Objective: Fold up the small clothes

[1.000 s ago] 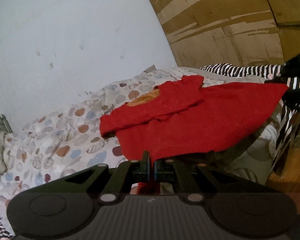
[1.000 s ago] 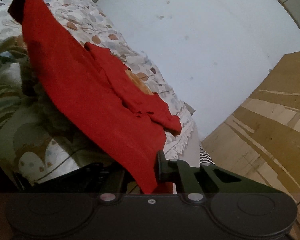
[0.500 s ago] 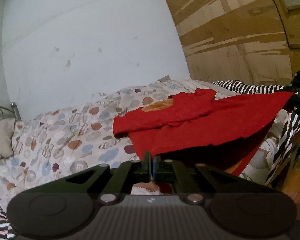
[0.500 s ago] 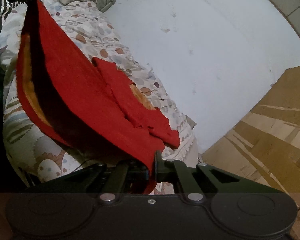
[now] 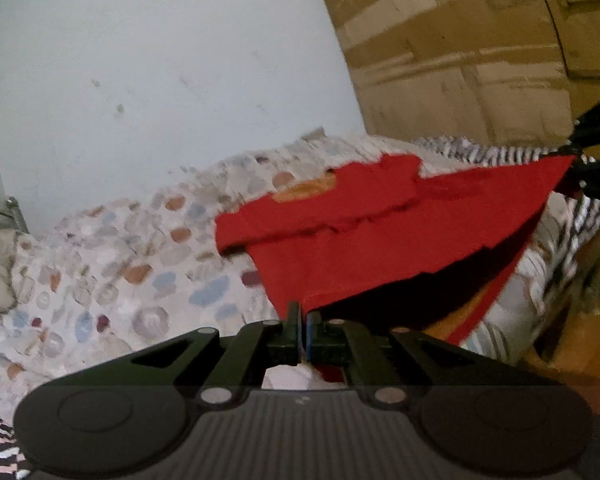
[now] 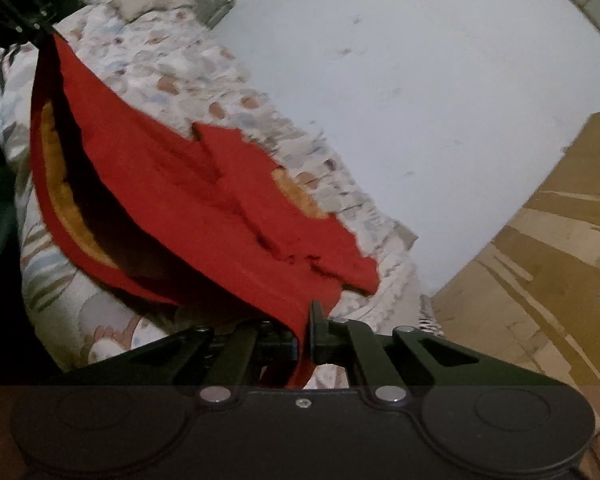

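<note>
Left wrist view first: my left gripper (image 5: pixel 302 318) is pinched closed on the near corner of the red garment (image 5: pixel 380 240), and from that pinch the cloth runs forward and up to the right, where my right gripper (image 5: pixel 592 160) clamps the other corner of the same hem. From the right wrist view it is the mirror case: the right gripper (image 6: pixel 306 320) has its fingers shut on the red fabric, which stretches away up and to the left to the left gripper (image 6: pixel 24 4). Between my two holds the hem is lifted off the patterned bedspread (image 5: pixel 120 248), while the far part of the garment, with its sleeves already turned in over the body and the orange print (image 6: pixel 296 196) showing near the neck, lies on the bed ahead of me. So I judge the sleeve folds done and the bottom-to-top fold only begun; carrying the hem forward over the chest, laying it down and smoothing remain. Compared with a second ago, the hem has risen and a dark hollow with an orange inner lining has opened under the raised layer; both views are now blurred, so I am moving faster.
</note>
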Demonstrator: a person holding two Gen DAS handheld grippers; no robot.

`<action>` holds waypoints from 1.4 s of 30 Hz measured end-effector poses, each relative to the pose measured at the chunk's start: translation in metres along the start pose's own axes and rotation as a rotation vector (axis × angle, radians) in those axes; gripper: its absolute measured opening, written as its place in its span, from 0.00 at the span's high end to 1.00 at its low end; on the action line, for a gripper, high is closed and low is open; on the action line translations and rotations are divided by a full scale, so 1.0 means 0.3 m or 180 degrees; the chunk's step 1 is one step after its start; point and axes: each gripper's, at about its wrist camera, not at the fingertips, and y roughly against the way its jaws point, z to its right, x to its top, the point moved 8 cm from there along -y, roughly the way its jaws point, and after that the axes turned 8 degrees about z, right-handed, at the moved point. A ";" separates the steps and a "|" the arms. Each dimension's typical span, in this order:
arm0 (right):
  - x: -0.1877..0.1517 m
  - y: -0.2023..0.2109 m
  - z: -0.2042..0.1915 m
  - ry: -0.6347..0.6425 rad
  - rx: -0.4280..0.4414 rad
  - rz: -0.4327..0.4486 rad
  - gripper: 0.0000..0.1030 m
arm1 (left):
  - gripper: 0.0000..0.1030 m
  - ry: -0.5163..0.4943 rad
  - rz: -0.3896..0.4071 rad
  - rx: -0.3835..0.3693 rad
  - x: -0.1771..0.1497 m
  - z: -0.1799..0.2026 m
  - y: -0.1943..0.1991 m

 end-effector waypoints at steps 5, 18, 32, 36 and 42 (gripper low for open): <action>-0.094 0.004 -0.051 0.0018 0.0253 -0.0201 0.94 | 0.99 0.0200 -0.0288 -0.0291 -0.101 0.015 -0.019; -0.222 0.035 0.014 -0.0854 0.0757 -0.0379 0.29 | 0.15 0.0612 -0.0390 -0.0457 -0.167 -0.038 -0.037; -0.278 -0.113 0.108 -0.2852 0.1194 -0.0796 0.82 | 0.89 0.2204 -0.1047 -0.0823 -0.270 -0.151 -0.242; -0.266 -0.062 0.124 -0.2453 0.1170 -0.0772 0.88 | 0.94 0.2092 -0.0885 -0.0757 -0.208 -0.152 -0.189; -0.261 -0.029 0.076 -0.1615 0.1177 -0.0819 0.68 | 0.94 0.2228 -0.1038 -0.0606 -0.167 -0.180 -0.185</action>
